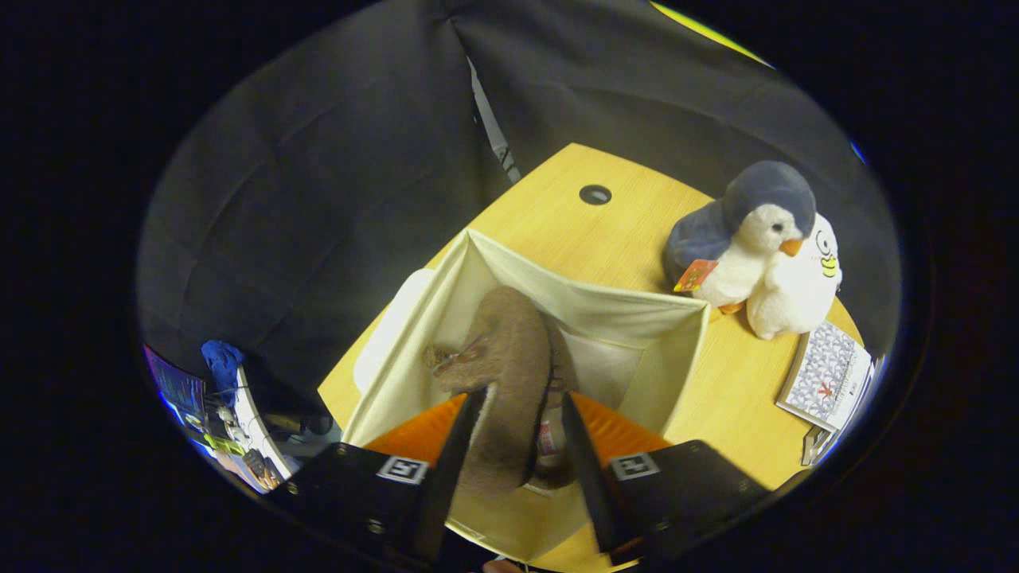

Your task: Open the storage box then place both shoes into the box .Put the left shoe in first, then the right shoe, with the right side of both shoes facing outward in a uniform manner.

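The tool (516,402) pinches a brown shoe (505,374) between its fingers, inside the open storage box (605,310).

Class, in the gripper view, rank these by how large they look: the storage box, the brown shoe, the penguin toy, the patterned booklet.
1. Box, open.
2. Shoe, between the fingers inside the box, and penguin toy: they look alike, and the shoe is nearer the camera, so no ranking.
3. Booklet, smallest.
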A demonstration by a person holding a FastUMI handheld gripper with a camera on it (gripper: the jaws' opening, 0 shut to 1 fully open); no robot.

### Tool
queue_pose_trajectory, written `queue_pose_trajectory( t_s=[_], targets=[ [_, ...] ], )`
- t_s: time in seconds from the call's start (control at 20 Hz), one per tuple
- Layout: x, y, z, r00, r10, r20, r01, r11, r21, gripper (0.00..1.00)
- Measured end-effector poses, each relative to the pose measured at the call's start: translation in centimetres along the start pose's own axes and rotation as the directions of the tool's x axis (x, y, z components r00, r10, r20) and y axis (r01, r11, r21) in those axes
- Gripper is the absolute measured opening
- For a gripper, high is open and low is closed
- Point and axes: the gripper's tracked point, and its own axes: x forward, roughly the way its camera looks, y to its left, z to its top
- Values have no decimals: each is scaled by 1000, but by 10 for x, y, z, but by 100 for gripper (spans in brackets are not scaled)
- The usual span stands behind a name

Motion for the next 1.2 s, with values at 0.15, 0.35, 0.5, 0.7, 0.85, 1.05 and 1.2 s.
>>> queue_pose_trajectory(
  t_s=[0.15,0.35,0.5,0.7,0.85,1.05,1.2],
  targets=[
    [-62,-16,28,979,-39,199,31,998,46,82],
    [-167,-76,33,881,-187,435,116,976,183,82],
    [-252,-134,22,737,-361,571,230,929,291,82],
    [-347,-189,-3,521,-536,664,320,844,429,82],
    [-411,-225,-27,359,-649,671,412,755,511,82],
    [-441,-240,-43,263,-696,668,436,704,561,99],
    [-443,-235,-42,285,-677,679,395,728,560,99]
  ],
)
